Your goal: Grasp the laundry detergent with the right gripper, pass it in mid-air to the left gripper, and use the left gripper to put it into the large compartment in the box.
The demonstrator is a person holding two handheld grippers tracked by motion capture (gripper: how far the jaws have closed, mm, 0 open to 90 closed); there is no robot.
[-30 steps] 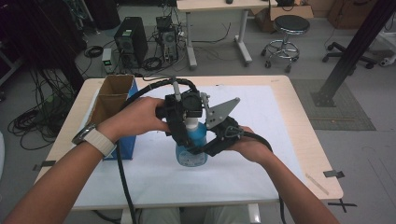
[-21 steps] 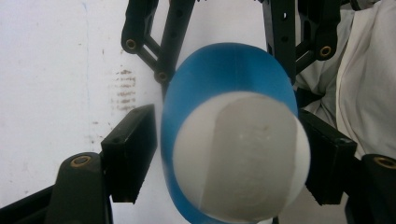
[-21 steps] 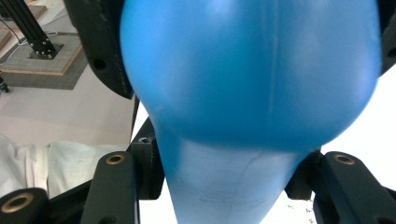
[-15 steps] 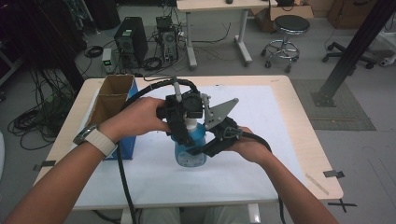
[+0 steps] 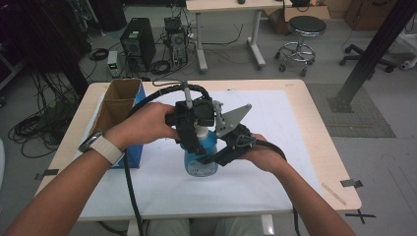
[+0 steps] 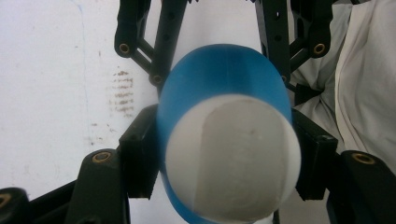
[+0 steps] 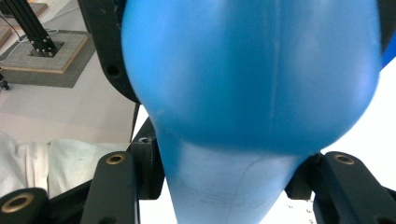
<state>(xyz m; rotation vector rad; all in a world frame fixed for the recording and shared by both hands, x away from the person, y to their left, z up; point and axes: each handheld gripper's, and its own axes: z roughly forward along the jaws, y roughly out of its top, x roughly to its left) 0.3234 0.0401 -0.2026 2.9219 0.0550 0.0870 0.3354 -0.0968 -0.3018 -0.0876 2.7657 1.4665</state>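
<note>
A blue bottle (image 5: 201, 164) with a white cap (image 6: 233, 154) stands upright on the white sheet at the middle of the table. My left gripper (image 5: 196, 133) comes down onto its top. Its jaws have just been closing, and the pads (image 6: 140, 158) now press on the cap end from both sides. My right gripper (image 5: 210, 156) reaches in from the right and is shut on the bottle's blue body (image 7: 252, 74), which sits between its fingers (image 7: 116, 186). The right gripper's far jaws appear beyond the bottle in the left gripper view.
An open cardboard box (image 5: 118, 105) with a blue side stands at the table's left. The white sheet (image 5: 285, 147) covers most of the tabletop. Beyond the far edge, computer towers (image 5: 137, 44) and a stool (image 5: 305, 24) stand on the floor.
Both hands and the bottle stay where they were. The left gripper's jaws have drawn in onto the bottle's top.
</note>
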